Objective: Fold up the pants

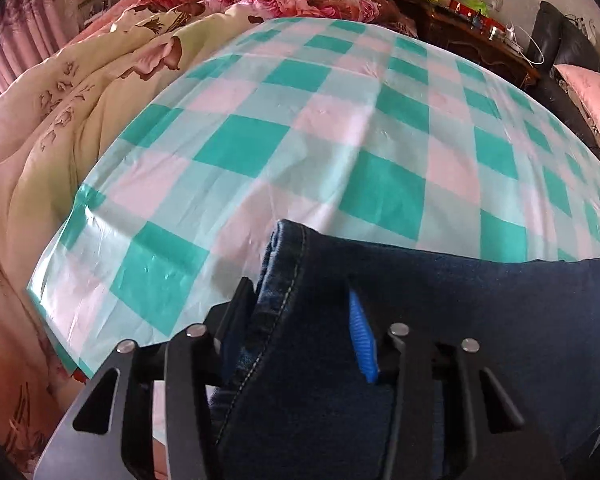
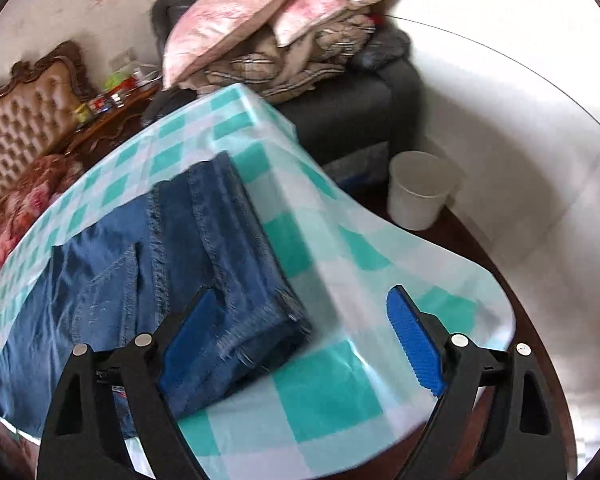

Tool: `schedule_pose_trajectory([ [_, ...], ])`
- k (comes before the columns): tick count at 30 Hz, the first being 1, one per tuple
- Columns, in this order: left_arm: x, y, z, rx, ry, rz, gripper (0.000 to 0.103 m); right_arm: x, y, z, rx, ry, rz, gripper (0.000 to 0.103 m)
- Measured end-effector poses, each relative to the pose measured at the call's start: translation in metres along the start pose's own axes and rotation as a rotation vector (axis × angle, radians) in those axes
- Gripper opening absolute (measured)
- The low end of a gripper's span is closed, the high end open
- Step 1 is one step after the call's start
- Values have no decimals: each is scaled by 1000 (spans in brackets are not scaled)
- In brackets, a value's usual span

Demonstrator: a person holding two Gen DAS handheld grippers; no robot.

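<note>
Denim pants (image 2: 172,264) lie part-folded on the checked cloth (image 2: 332,392), your left gripper (image 1: 300,316) clamped on an edge, right gripper (image 2: 300,340) wide apart; tugging could drag layers askew.

jeans (image 1: 440,320) hiding left fingers (image 1: 362,336), nightstand clutter (image 2: 108,98) blurred

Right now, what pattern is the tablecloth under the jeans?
Teal, pale-pink and light-aqua checks on the tablecloth; clearest in the left wrist view.

No text, label or number can be read anywhere here
</note>
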State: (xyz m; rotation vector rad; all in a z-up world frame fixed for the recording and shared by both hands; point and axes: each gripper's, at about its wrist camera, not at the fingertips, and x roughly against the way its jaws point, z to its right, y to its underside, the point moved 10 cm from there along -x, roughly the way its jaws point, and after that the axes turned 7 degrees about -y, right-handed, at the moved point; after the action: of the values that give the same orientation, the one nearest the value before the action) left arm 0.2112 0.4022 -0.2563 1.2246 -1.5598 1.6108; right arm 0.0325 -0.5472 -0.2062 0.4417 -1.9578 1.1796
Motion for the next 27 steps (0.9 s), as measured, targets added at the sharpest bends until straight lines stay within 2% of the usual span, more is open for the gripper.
schedule_pose_trajectory([
  [2,1,-1,1,-13,-8,0,35,-15,-4,-7,36,-3,-31,81],
  [3,2,-2,1,-16,-14,0,29,-25,0,-7,54,24,-69,60],
  [4,2,-3,2,-20,-21,1,27,-33,4,-6,55,36,-100,45],
  [5,1,-5,3,-25,-29,2,26,-35,6,-7,35,4,-98,42],
  [6,0,-6,3,-29,-35,4,24,-34,7,-9,36,-6,-100,33],
  [9,-1,-12,3,-33,-47,7,21,-27,12,-14,111,54,-94,22],
  [12,-5,-20,6,-41,-53,12,21,-22,16,-8,84,58,-101,19],
  [17,-9,-29,12,-53,-58,20,20,-15,24,-5,84,77,-95,18],
  [18,-9,-30,12,-55,-64,20,24,-16,23,-5,84,75,-91,18],
  [19,-9,-31,10,-54,-77,24,33,-15,22,-4,83,75,-84,19],
  [20,-5,-33,7,-42,-90,38,37,-12,20,-2,75,88,-70,19],
  [22,14,-34,5,16,-84,87,40,3,13,-4,69,121,-17,21],
  [23,29,-34,8,28,-81,127,41,14,10,-7,80,137,14,24],
  [25,64,-29,29,42,-60,217,52,43,0,-26,143,194,108,58],
  [27,97,-12,76,36,24,277,65,56,2,-58,173,148,162,73],
])
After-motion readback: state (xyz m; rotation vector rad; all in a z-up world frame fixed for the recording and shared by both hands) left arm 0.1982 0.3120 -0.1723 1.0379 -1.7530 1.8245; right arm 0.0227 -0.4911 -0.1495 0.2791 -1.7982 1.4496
